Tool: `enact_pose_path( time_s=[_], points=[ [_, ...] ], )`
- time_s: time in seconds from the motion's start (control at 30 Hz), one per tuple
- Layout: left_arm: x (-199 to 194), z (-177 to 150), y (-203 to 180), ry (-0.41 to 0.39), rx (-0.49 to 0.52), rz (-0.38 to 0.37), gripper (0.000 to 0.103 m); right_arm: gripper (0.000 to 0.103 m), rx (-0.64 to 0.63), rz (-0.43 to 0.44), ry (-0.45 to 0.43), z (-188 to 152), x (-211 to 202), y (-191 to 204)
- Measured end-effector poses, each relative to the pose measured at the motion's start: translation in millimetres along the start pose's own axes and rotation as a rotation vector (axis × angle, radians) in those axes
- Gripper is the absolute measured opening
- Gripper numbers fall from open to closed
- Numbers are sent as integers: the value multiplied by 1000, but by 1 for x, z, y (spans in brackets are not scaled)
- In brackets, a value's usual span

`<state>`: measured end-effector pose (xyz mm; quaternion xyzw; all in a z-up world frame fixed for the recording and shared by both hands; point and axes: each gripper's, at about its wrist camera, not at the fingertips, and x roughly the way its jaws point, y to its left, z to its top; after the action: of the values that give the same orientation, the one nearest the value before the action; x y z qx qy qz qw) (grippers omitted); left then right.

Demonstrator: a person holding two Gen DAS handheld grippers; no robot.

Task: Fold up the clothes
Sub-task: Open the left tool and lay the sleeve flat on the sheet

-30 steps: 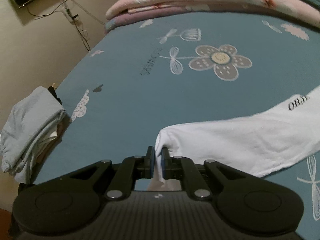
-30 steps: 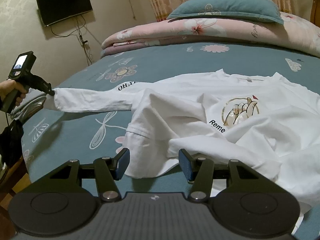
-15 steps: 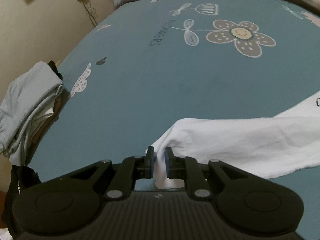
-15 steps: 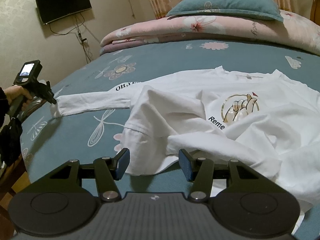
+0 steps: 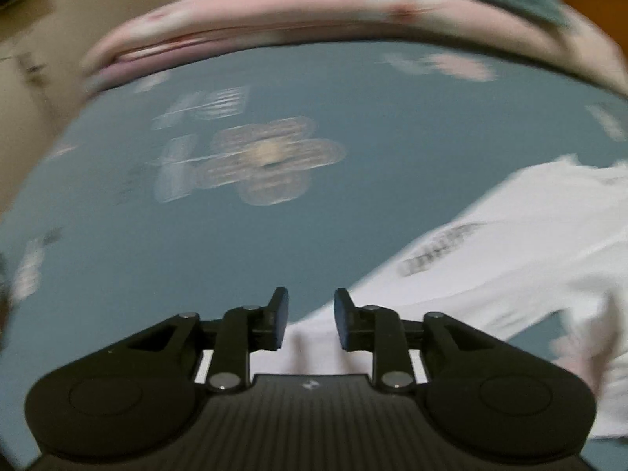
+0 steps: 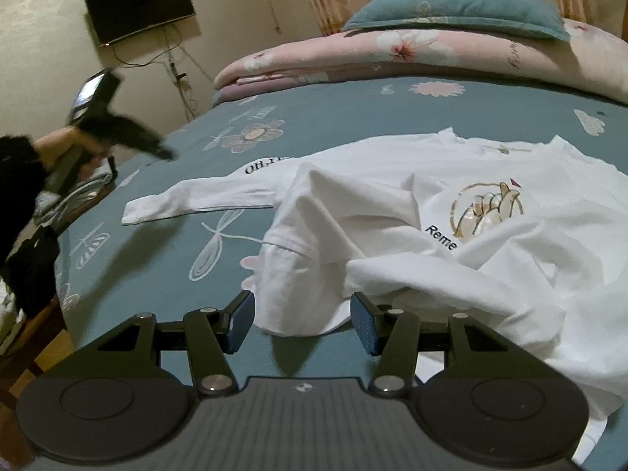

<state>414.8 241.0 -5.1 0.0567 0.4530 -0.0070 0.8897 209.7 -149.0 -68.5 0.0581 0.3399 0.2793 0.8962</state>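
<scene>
Right wrist view is showing the right gripper (image 6: 302, 324) hovering low with its jaws spread wide and holding nothing, the rumpled near edge of a white shirt (image 6: 451, 235) sitting just ahead of the gap. That shirt is lying on the bed (image 6: 353, 117), bunched in the middle, with one sleeve (image 6: 188, 200) lying out flat toward the bed's left side. Further off, the left gripper (image 6: 129, 137) is blurring in a hand, apart from the sleeve end; in the left wrist view its jaws (image 5: 310, 324) are standing partly open and gripping nothing, white cloth lying below them.

As I judge it, the shirt is sitting half spread, so the work in hand is flattening it. Doing that well is meaning taking a single layer at the hem, pulling gently outward, and smoothing the heaped body before any crease is laid.

Counting: one shirt, two grippers, one pillow (image 6: 451, 8), one rolled quilt (image 6: 412, 59), one wall screen (image 6: 139, 6).
</scene>
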Motion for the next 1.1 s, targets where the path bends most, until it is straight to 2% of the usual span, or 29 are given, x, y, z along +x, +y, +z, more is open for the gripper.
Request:
enact_pose_path(
  time_s=[0.03, 0.13, 0.43, 0.57, 0.67, 0.7, 0.73, 0.77, 0.83, 0.93, 1.03, 1.1],
  points=[
    [7, 8, -15, -6, 14, -52, 31, 59, -3, 5, -3, 0, -1, 0],
    [30, 24, -48, -10, 47, -117, 37, 60, -9, 16, -9, 2, -4, 0],
    [94, 36, -73, 47, 62, -155, 43, 62, -1, 47, -27, 4, -13, -8],
    [109, 36, -77, 54, 83, -157, 53, 62, 1, 66, -36, 5, -15, -6],
    [108, 33, -77, 63, 90, -180, 45, 62, -7, 55, -22, 4, -11, -5],
    [105, 33, -76, 67, 99, -205, 26, 62, -10, 49, -17, 3, -10, -5],
    [104, 33, -78, 64, 113, -206, 18, 62, -11, 45, -14, 3, -9, -5],
    [103, 33, -80, 61, 127, -207, 5, 62, -12, 43, -12, 2, -8, -5],
    [103, 36, -79, 61, 95, -193, 3, 62, -13, 39, -8, 2, -7, -5],
    [99, 43, -81, -2, 85, -148, 3, 62, -21, 28, -4, 0, -5, -5],
    [107, 47, -84, -3, 67, -143, 3, 62, -32, 15, 0, 0, -2, -4],
    [111, 44, -84, 4, 48, -132, 9, 62, -34, 16, -1, 0, -3, -4]
  ],
)
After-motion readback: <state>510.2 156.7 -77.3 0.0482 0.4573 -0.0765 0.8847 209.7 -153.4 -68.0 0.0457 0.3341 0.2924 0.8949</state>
